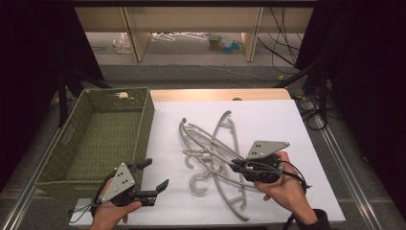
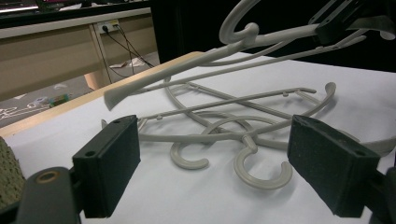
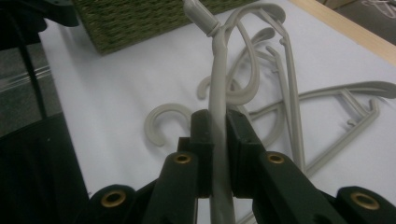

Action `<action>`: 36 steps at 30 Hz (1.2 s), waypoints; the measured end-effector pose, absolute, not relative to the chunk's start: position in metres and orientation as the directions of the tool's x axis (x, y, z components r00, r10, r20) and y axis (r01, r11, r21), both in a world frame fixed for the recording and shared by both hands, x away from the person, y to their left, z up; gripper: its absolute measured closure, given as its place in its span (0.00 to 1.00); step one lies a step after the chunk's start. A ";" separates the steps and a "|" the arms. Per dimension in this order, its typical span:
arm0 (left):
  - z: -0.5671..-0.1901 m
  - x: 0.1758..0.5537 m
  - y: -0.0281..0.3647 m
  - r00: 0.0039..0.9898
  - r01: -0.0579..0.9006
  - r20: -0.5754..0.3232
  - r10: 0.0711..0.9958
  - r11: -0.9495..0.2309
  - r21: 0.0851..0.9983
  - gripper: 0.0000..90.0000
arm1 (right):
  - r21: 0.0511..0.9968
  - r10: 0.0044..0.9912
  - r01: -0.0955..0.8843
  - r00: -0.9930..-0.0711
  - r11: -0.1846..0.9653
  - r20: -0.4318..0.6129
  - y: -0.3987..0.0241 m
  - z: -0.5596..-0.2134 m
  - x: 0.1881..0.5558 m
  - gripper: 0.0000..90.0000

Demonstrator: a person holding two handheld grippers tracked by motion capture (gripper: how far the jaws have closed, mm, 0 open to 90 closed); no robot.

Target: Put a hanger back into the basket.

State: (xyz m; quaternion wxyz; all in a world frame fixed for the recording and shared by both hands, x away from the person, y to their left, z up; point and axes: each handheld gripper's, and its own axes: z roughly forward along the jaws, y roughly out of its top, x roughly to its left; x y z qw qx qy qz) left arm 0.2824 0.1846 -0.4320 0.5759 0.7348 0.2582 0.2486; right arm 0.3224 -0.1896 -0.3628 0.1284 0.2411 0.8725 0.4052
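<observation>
Beside one basket [image 1: 98, 139], three hangers [image 1: 210, 148] lie tangled.

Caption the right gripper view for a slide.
Right tongs shut on a pale grey plastic hanger, lifted above tangled hangers on white table.

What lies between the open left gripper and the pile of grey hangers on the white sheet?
Nothing: between the left gripper and the hangers the high view shows only bare white sheet.

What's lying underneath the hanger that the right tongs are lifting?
Under the lifted hanger, clamped in the right tongs, lie more grey hangers tangled on the white sheet. Where they overlap, their count is unclear.
</observation>
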 end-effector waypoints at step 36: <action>-0.452 0.316 0.123 0.894 -0.065 0.297 0.336 -0.557 0.828 0.67 | 0.773 0.251 0.257 -0.959 0.580 0.130 -0.173 -0.381 0.297 0.92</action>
